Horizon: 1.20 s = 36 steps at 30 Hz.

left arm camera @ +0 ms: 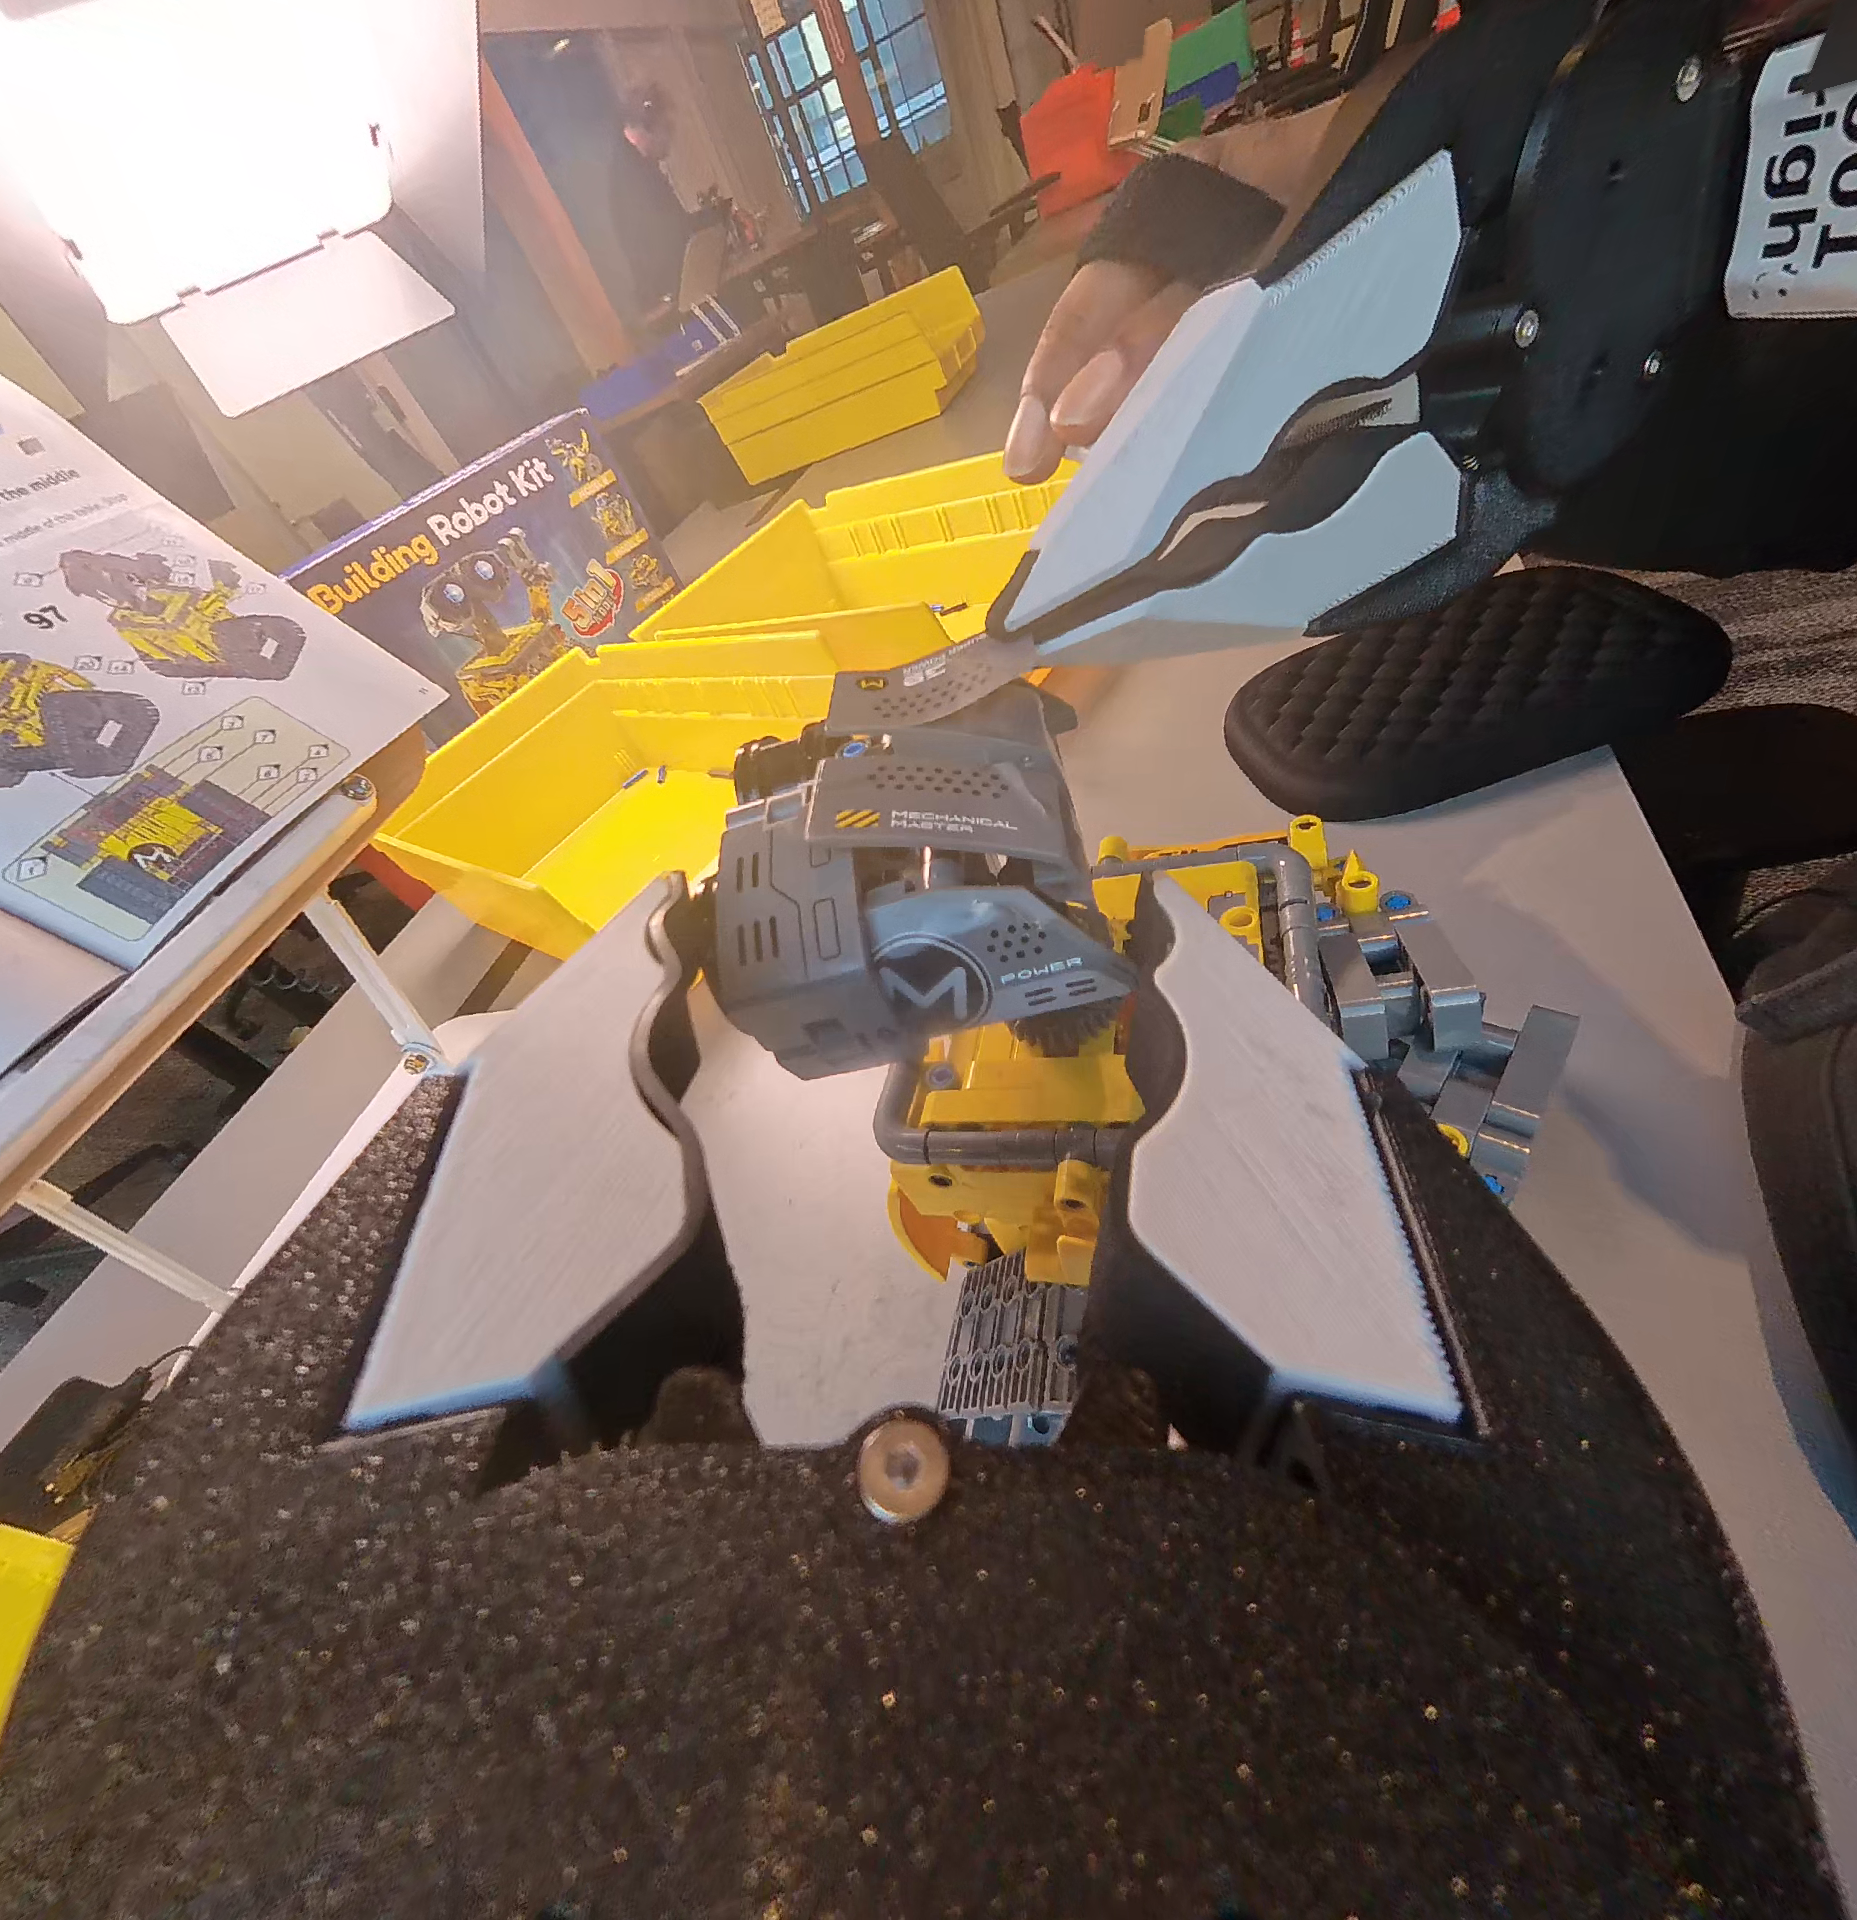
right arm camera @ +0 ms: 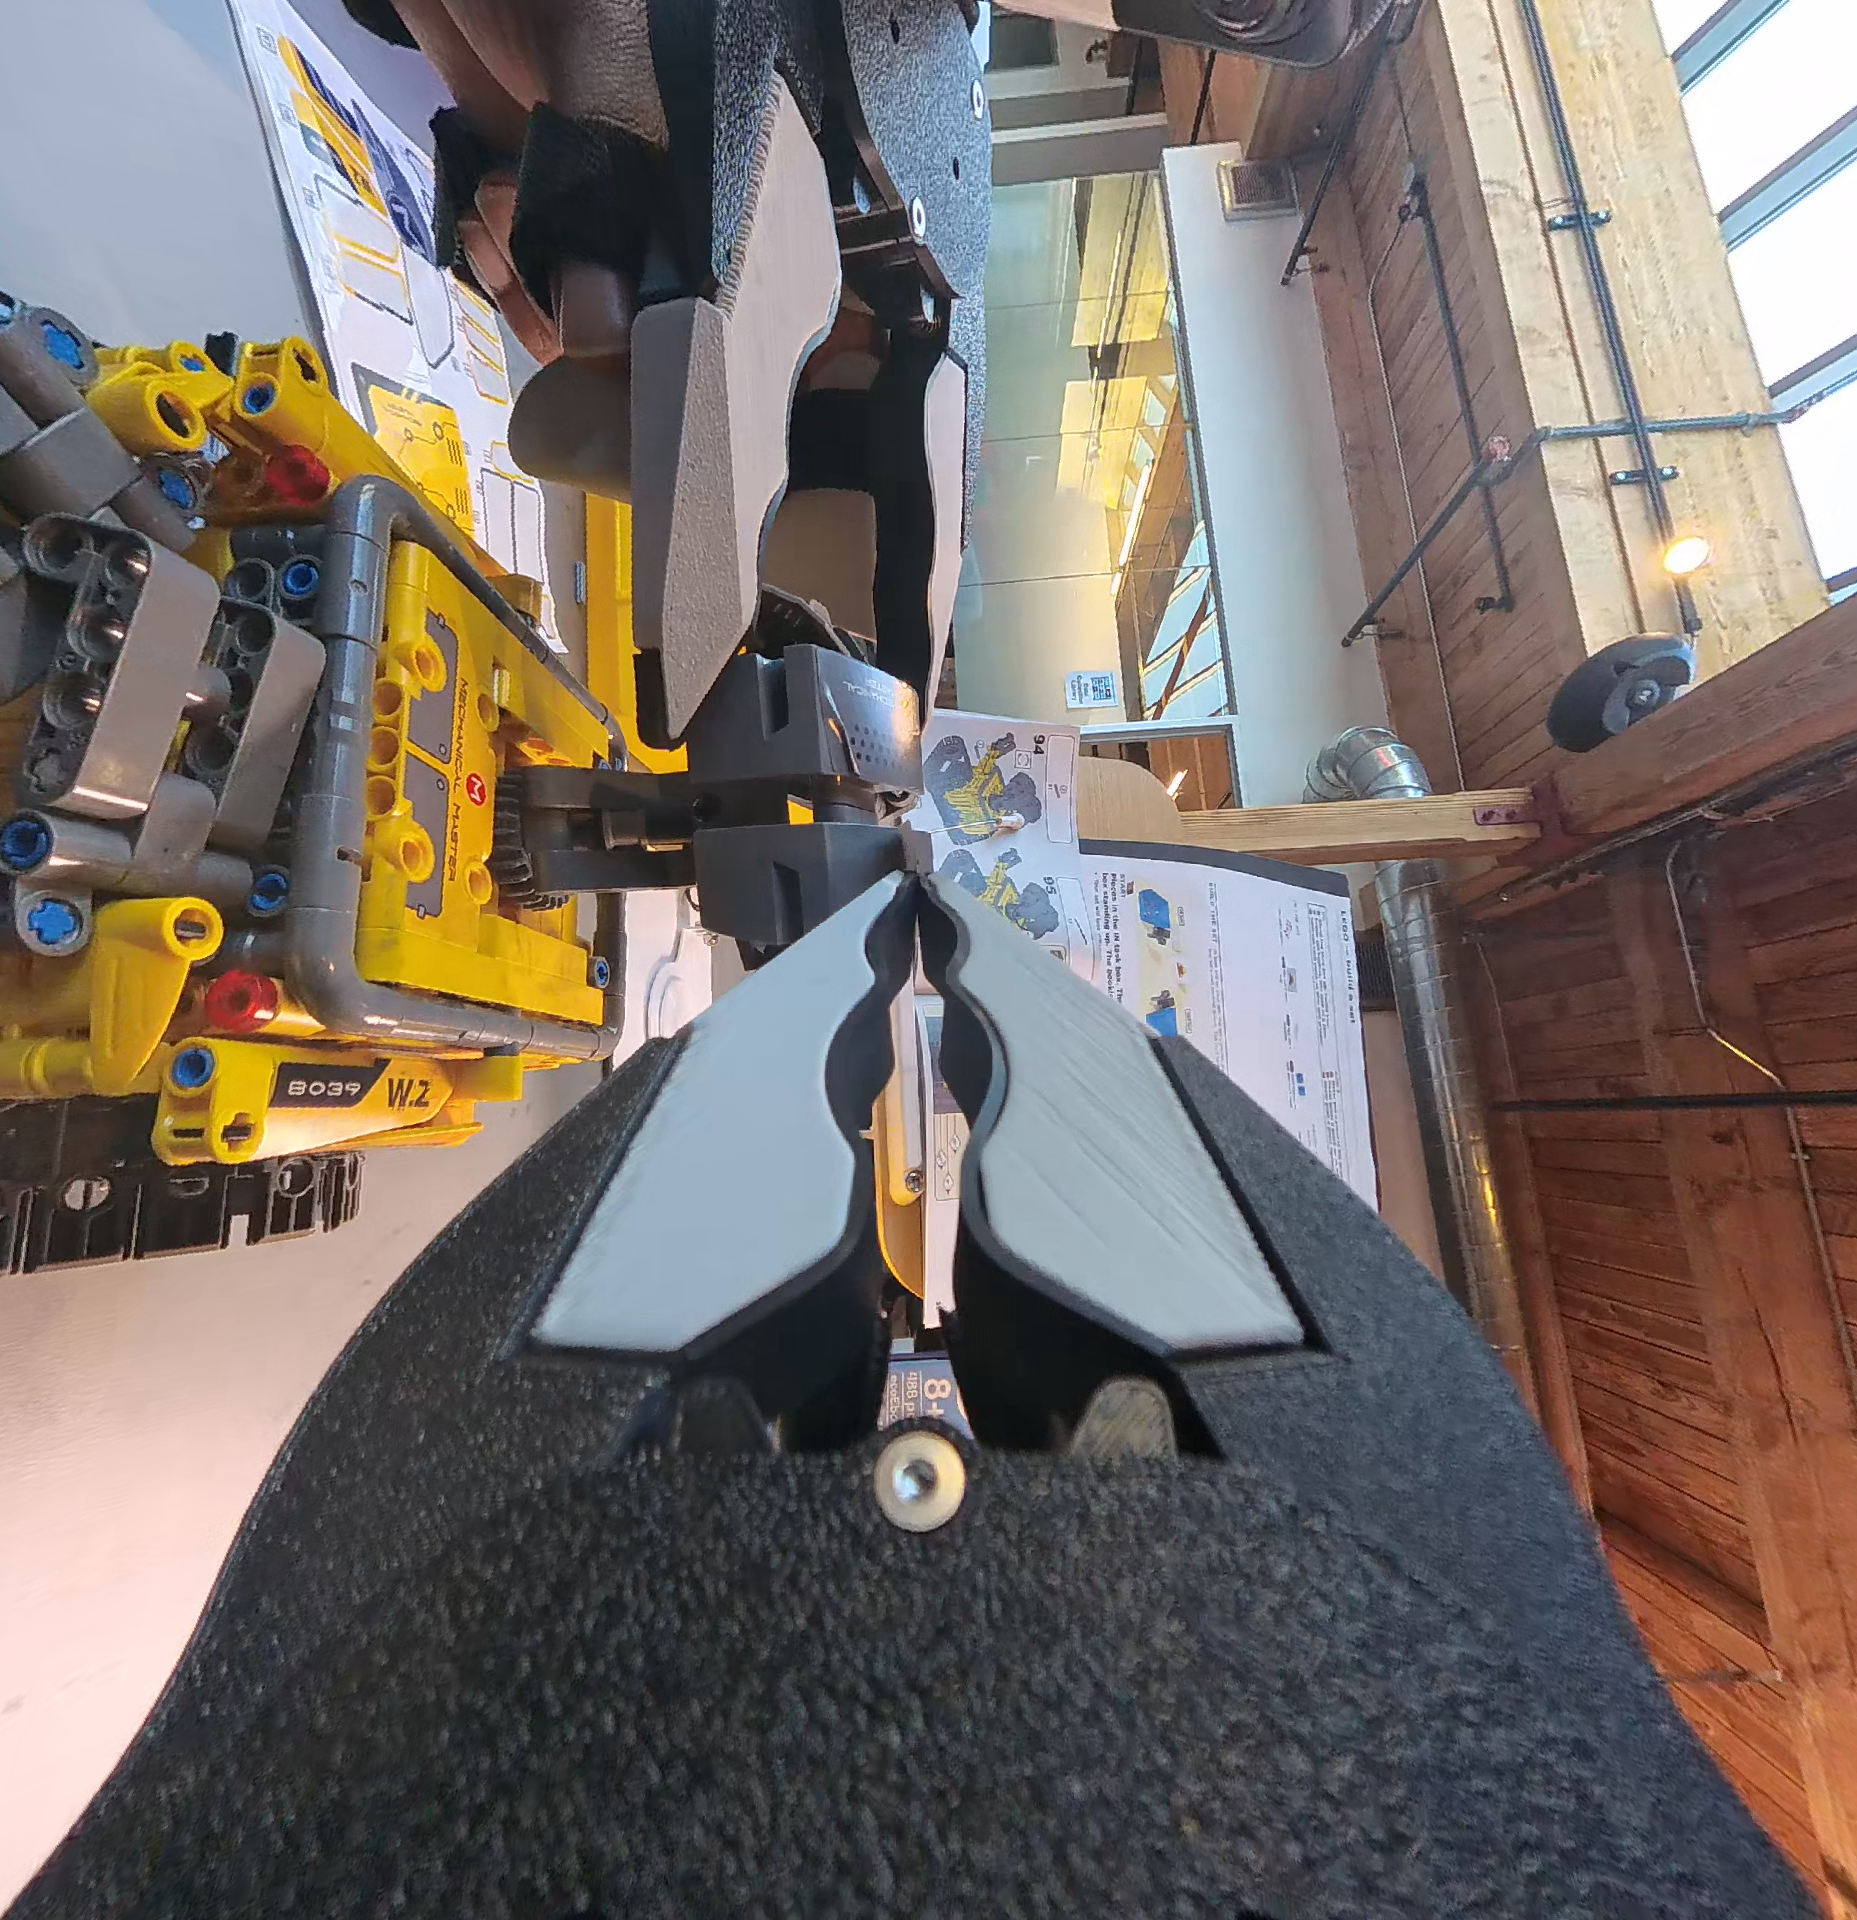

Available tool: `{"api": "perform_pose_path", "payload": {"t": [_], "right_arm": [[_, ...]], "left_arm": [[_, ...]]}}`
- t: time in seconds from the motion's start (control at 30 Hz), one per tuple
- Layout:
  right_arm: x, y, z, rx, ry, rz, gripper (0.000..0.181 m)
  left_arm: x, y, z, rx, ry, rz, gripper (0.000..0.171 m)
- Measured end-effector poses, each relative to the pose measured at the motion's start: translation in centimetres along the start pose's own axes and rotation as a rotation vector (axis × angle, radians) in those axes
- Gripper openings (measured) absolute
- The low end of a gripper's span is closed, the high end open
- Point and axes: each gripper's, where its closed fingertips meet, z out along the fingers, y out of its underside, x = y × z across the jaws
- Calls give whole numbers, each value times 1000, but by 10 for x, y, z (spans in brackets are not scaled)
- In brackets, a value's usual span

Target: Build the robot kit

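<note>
A yellow and grey brick-built robot model [left arm camera: 1017,1081] lies on the white table [left arm camera: 1589,1060]; it also shows in the right wrist view [right arm camera: 436,831]. Its dark grey head block [left arm camera: 882,935] sits between the fingers of my left gripper [left arm camera: 908,914], which is closed against both sides of it. My right gripper [left arm camera: 1012,623] comes in from the upper right and is shut on a thin dark grey perforated panel [left arm camera: 924,686] at the top of the head. In the right wrist view the right gripper's [right arm camera: 919,878] tips meet beside the head block [right arm camera: 799,717], with the left gripper [right arm camera: 810,686] above.
Open yellow bins [left arm camera: 758,644] stand behind the model, with the kit's box [left arm camera: 488,561] beyond. An instruction booklet on a stand [left arm camera: 124,675] is at the left under a bright lamp panel [left arm camera: 207,156]. A black chair pad [left arm camera: 1475,686] is at the right. Instruction sheets [right arm camera: 1215,987] lie nearby.
</note>
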Motion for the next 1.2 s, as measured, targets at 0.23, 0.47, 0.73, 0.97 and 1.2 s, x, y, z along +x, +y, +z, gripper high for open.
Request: {"api": "perform_pose_path", "payload": {"t": [0.23,0.47,0.73,0.97,1.2], "right_arm": [[2,2,0,-16,1,6,0],[3,3,1,-29,-6,10,0],[5,3,2,-40,-7,39,0],[24,11,4,-39,-24,252,0],[37,16,14,-50,-104,449,0]], "left_arm": [[-1,0,0,-8,-16,-5,83],[-1,0,0,-12,-25,-14,83],[-2,0,0,-14,-33,-18,83],[0,0,0,-21,-36,-3,82],[4,0,3,-27,-17,-18,82]]}}
